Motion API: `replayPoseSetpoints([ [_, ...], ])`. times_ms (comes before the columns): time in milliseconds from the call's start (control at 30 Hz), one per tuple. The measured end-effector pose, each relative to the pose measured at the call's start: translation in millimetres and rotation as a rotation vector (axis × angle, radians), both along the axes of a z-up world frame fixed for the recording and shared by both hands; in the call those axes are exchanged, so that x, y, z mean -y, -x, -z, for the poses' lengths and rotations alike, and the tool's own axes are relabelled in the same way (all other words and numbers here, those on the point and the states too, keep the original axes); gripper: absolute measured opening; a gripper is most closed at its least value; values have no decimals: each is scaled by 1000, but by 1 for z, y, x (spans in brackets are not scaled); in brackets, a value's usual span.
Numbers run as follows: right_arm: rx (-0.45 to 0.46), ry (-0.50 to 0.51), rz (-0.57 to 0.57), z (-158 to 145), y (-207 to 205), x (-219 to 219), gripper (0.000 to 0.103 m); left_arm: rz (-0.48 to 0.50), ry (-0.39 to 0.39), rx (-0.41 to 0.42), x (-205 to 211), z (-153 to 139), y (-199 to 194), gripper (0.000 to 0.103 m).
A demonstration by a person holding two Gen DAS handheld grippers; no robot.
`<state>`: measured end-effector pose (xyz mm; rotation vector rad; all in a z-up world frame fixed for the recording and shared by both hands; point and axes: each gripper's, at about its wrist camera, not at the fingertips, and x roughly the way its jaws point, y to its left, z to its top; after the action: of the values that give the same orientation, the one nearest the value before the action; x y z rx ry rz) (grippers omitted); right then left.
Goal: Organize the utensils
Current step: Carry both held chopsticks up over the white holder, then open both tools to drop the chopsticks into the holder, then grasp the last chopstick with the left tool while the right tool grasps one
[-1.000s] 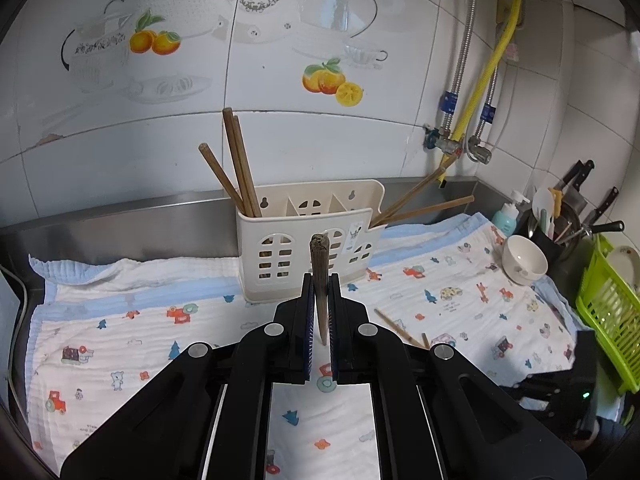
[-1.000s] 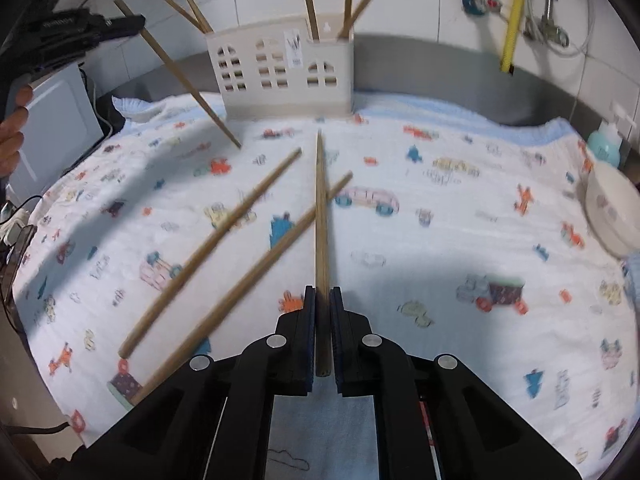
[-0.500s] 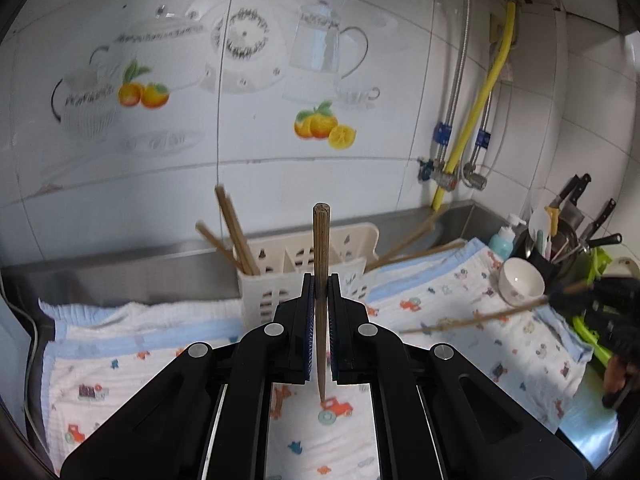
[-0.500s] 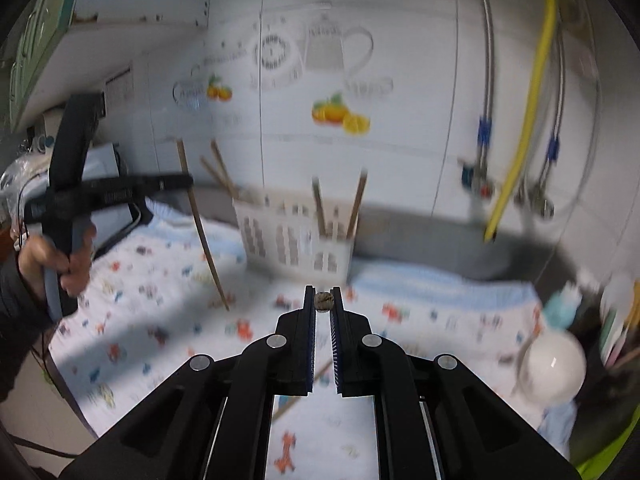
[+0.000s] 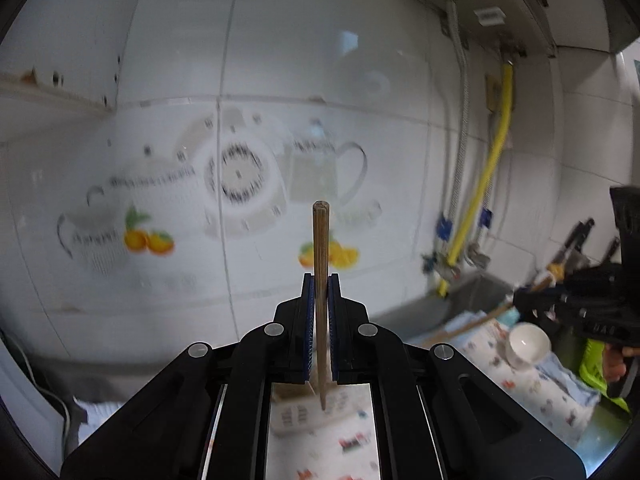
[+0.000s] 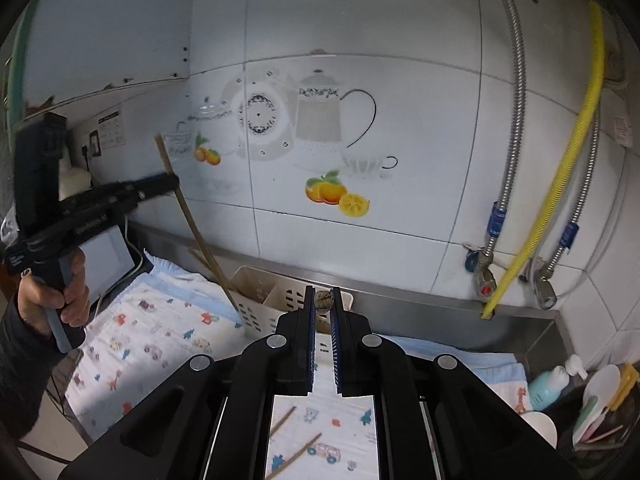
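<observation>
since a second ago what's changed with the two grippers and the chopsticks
Both grippers rose. The right gripper lifted its chopstick off the printed cloth; only its butt end now shows between the jaws. The left gripper carried its chopstick up above the cream holder, against the wall tiles. Unchanged: both stay shut on their chopsticks, and two chopsticks remain on the cloth.

Black hand-held gripper (image 5: 321, 280), blue pads (image 5: 307, 328), silver screws.

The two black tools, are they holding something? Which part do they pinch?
Yes. The left tool pinches a wooden chopstick near its middle. The right tool pinches another chopstick between its tips; only its end shows.
</observation>
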<state>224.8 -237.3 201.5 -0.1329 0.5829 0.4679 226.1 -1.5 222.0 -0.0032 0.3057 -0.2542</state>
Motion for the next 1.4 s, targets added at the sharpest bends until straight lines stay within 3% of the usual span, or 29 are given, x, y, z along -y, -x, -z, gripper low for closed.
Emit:
replayPoseSetpoints([
  [200, -72, 17, -5, 21, -31, -9, 7, -58, -23, -9, -1, 13, -36, 5],
  [367, -134, 20, -18, 42, -52, -19, 7, -84, -5, -77, -7, 44, -62, 5],
  [533, -141, 30, -22, 57, -62, -27, 9, -75, 12, -129, -12, 64, -75, 5],
  [633, -118, 22, -23, 53, -57, -25, 18, -69, 12, -129, -12, 64, -71, 9],
  [700, -102, 19, -25, 48, -50, -22, 18, -68, 9, -123, -13, 61, -65, 12],
  [900, -74, -10, -58, 33, 2, -10, 20, -46, 21, -113, -11, 50, -21, 27],
  [1033, -78, -34, -78, 42, 57, -1, 21, -30, -8, -124, -2, 57, 21, 31],
  [1200, -119, -57, -83, 73, 113, 6, 21, -8, -17, -182, 3, 82, 69, 32],
  [1400, -190, -121, -40, 135, 170, 10, 21, 19, 11, -268, 8, 129, 114, 32],
])
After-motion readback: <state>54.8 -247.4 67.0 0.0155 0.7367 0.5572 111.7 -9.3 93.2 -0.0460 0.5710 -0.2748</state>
